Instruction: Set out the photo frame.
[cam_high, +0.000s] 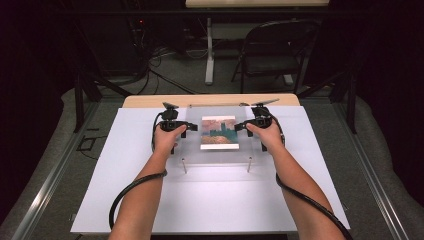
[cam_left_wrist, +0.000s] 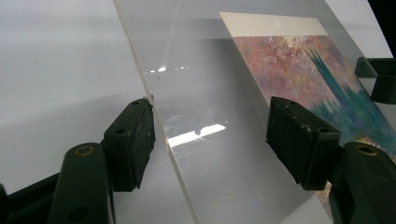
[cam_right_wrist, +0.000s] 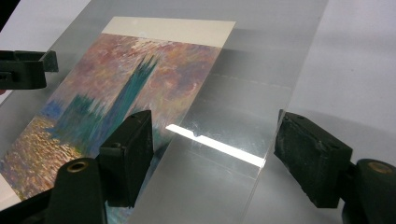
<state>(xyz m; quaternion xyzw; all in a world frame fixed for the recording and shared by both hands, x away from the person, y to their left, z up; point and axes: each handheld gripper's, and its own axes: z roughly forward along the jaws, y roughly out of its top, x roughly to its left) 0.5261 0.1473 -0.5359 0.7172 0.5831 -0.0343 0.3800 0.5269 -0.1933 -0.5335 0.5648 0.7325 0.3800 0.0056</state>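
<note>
A clear plastic sheet (cam_high: 192, 150) rests on short metal posts (cam_high: 184, 165) above a colourful painted print (cam_high: 218, 132) on a white board. My left gripper (cam_high: 190, 127) sits at the sheet's left edge and my right gripper (cam_high: 241, 126) at its right edge. In the left gripper view the open jaws (cam_left_wrist: 212, 140) straddle the sheet (cam_left_wrist: 210, 93), with a gap at the right pad; the print (cam_left_wrist: 299, 70) lies beyond. In the right gripper view the jaws (cam_right_wrist: 219, 154) also stand wide around the sheet's edge (cam_right_wrist: 243, 107), beside the print (cam_right_wrist: 116, 93), with neither pad pressing.
The white board (cam_high: 215, 200) covers most of the wooden table (cam_high: 150, 101). Behind the table stand a folding chair (cam_high: 275, 45) and a white table leg (cam_high: 209, 50), with cables on the floor. Each gripper view shows the other gripper's fingers across the sheet (cam_left_wrist: 378, 79) (cam_right_wrist: 23, 67).
</note>
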